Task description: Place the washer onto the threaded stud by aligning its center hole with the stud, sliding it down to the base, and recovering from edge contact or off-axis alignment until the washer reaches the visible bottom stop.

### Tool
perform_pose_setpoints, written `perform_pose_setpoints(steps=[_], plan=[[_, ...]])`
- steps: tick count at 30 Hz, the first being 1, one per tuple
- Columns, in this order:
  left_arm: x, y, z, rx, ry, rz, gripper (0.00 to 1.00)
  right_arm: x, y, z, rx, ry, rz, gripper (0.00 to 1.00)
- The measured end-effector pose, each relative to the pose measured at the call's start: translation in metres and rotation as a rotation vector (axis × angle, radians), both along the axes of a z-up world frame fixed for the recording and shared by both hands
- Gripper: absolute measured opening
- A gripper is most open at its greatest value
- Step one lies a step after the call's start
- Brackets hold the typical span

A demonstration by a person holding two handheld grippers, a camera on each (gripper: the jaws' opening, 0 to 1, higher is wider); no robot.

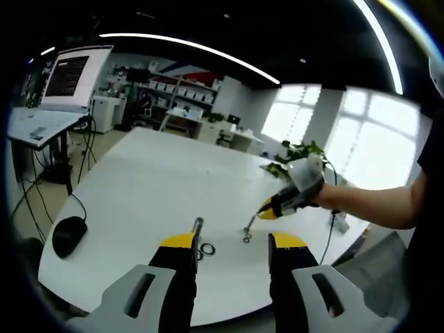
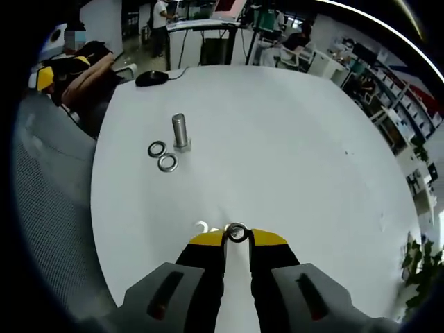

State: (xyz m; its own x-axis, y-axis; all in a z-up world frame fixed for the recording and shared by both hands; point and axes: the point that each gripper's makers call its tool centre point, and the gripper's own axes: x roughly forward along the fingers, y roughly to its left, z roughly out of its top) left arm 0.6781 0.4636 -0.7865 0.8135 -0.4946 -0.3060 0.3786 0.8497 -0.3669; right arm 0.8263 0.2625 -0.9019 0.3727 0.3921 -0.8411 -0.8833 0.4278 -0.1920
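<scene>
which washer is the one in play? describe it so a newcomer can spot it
On the white round table, the right gripper pinches one washer at its yellow tips. Unlike the two washers lying flat beside the upright stud, it is gripped.

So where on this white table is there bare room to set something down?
The table is bare across its wide stretch right of the stud, out to the far edge. It is crowded by the stud's two loose washers and near the mouse.
</scene>
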Motion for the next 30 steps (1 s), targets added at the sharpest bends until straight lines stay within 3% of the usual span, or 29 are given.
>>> perform_pose_setpoints(steps=[30], plan=[[-0.001,-0.001,-0.001,-0.001,0.005,-0.006,0.37,0.007,0.004,-0.019,-0.010,0.047,-0.034,0.14]])
